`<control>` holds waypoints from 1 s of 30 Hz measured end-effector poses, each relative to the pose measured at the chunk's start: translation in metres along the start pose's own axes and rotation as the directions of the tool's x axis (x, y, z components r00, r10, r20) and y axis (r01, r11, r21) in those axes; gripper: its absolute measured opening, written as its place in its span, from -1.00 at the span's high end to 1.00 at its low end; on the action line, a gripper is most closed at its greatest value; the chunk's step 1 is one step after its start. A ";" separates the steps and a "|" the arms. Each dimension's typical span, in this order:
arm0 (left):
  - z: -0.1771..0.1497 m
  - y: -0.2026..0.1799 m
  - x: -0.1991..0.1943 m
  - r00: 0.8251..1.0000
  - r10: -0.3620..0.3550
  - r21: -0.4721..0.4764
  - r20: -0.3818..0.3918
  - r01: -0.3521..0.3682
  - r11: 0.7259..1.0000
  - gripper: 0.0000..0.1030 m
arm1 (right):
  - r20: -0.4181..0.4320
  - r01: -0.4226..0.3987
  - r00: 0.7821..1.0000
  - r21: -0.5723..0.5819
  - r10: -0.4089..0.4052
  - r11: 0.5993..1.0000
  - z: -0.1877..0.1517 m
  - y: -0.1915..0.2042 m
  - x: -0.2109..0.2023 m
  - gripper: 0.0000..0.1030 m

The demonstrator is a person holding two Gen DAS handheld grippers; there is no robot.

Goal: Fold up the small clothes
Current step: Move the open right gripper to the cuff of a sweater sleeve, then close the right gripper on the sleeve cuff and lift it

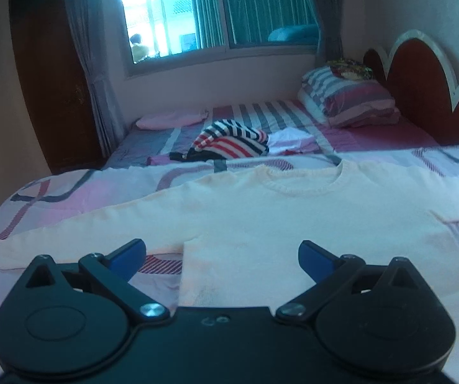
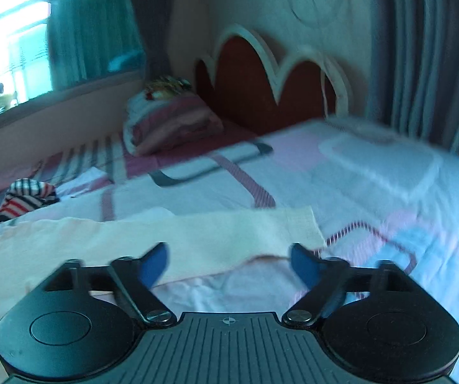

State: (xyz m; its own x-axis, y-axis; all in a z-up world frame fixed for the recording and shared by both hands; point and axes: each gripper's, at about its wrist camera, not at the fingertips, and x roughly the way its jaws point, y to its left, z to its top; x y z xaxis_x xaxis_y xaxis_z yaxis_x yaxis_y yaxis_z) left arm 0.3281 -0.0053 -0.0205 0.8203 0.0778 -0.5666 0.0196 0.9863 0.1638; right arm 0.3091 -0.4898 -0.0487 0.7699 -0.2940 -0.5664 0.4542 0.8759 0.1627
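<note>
A small cream long-sleeved sweater (image 1: pixel 280 220) lies flat and spread out on the bed, neck away from me, both sleeves stretched sideways. My left gripper (image 1: pixel 223 256) is open, empty, just above the sweater's lower left side near the armpit. In the right wrist view, the sweater's right sleeve (image 2: pixel 216 240) runs across with its cuff at the right. My right gripper (image 2: pixel 229 262) is open and empty, over the lower edge of that sleeve near the cuff. That view is motion-blurred.
The bed has a pink and white patterned sheet (image 1: pixel 69 192). A striped garment heap (image 1: pixel 232 142) and a white cloth (image 1: pixel 290 139) lie farther back. Striped pillows (image 1: pixel 347 99) lean by the red headboard (image 1: pixel 421 86). A window and curtains are behind.
</note>
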 end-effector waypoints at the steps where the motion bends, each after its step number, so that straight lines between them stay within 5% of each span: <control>1: -0.003 -0.001 0.004 1.000 0.004 0.011 -0.006 -0.004 1.000 -0.96 | -0.011 -0.009 1.000 0.041 0.009 0.999 -0.001 -0.007 0.008 -0.49; 3: -0.006 0.001 0.011 1.000 0.007 0.030 -0.014 -0.007 1.000 -0.96 | -0.018 -0.032 0.999 0.136 0.035 0.990 -0.003 -0.021 0.021 -0.45; 6: -0.014 0.002 0.021 0.999 0.016 0.048 -0.030 -0.015 0.999 -0.96 | -0.047 -0.048 0.997 0.263 0.062 0.964 -0.005 -0.041 0.041 -0.06; 13: -0.020 0.012 0.043 0.997 0.034 0.030 -0.069 -0.032 0.999 -0.96 | -0.052 -0.078 0.992 0.488 0.118 0.869 -0.011 -0.078 0.071 -0.05; 18: -0.022 0.014 0.053 0.996 0.038 0.033 -0.078 -0.036 0.999 -0.96 | -0.026 -0.075 0.994 0.537 0.105 0.840 -0.003 -0.093 0.080 -0.04; 23: -0.020 0.024 0.061 0.996 0.038 -0.005 -0.082 -0.038 0.999 -0.96 | -0.058 -0.020 0.997 0.521 0.059 0.853 0.007 -0.100 0.086 0.49; 27: -0.016 0.038 0.065 0.996 0.013 -0.078 -0.091 -0.020 0.997 -0.93 | -0.074 0.016 0.997 0.480 0.022 0.877 0.009 -0.101 0.090 0.74; 30: -0.015 0.047 0.067 0.994 -0.020 -0.115 -0.105 0.008 0.993 -0.68 | -0.093 0.067 0.995 0.384 -0.034 0.921 0.012 -0.091 0.096 0.93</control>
State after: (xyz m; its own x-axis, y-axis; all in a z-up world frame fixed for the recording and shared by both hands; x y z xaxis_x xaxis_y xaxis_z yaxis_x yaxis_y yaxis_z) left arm 0.3759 0.0485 -0.0630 0.7550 0.0729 -0.6516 -0.0397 0.9971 0.0656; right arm 0.3470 -0.6026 -0.1082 0.7090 -0.2870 -0.6441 0.6424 0.6397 0.4221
